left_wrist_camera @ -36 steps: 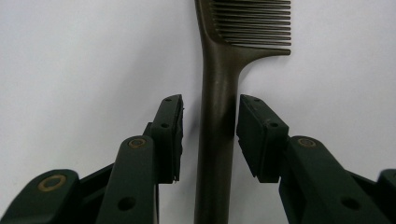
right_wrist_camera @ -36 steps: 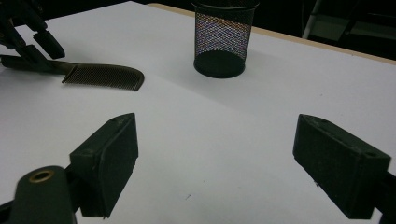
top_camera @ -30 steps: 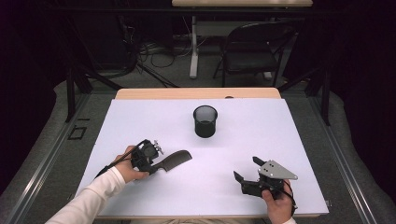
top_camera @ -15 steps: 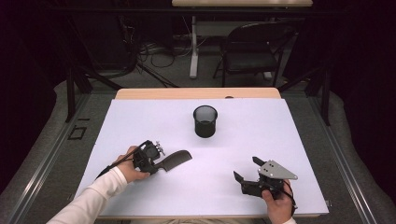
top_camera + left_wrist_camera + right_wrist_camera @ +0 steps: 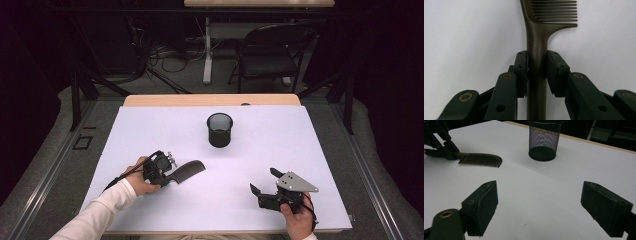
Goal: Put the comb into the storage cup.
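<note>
A dark comb (image 5: 187, 171) lies flat on the white table (image 5: 300, 140), its teeth pointing away from my left gripper (image 5: 169, 176). In the left gripper view the comb's handle (image 5: 537, 37) runs between the two pads (image 5: 521, 72), which have just been closing and now press on both of its sides. My right gripper (image 5: 264, 181) rests near the table's front right, jaws wide apart with bare table between them (image 5: 539, 195). From there the comb (image 5: 481, 159) and the left gripper (image 5: 442, 147) show at the far left.
A black mesh cup (image 5: 220, 130) stands upright near the table's middle, beyond both grippers, also seen in the right gripper view (image 5: 545, 140). A folding chair (image 5: 272, 50) and cables sit on the floor behind the table.
</note>
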{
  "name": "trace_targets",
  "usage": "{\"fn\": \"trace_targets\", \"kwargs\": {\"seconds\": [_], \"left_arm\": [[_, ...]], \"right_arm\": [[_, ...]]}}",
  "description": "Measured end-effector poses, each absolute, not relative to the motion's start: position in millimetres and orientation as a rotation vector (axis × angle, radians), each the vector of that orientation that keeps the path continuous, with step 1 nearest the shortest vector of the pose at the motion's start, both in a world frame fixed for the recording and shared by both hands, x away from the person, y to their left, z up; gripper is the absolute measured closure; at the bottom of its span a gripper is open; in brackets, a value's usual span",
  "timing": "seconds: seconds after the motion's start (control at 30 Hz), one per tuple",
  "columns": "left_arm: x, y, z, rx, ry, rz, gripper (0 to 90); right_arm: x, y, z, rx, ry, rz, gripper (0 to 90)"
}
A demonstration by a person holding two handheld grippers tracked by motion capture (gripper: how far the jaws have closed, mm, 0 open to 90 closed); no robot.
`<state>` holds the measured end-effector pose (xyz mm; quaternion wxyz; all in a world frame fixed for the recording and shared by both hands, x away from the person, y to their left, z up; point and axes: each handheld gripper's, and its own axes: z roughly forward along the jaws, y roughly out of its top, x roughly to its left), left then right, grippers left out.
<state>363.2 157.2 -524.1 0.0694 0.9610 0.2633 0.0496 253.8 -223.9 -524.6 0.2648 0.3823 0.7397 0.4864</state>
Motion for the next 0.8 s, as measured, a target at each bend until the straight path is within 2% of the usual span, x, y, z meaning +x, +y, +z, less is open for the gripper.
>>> {"fn": "trace_targets", "kwargs": {"seconds": [0.8], "left_arm": [[367.0, 159.5, -524.2, 2.883, 0.802, 0.108, 72.5]], "right_arm": [[254.0, -223.7, -525.0, 1.03, 2.006, 1.311, 14.2]]}}
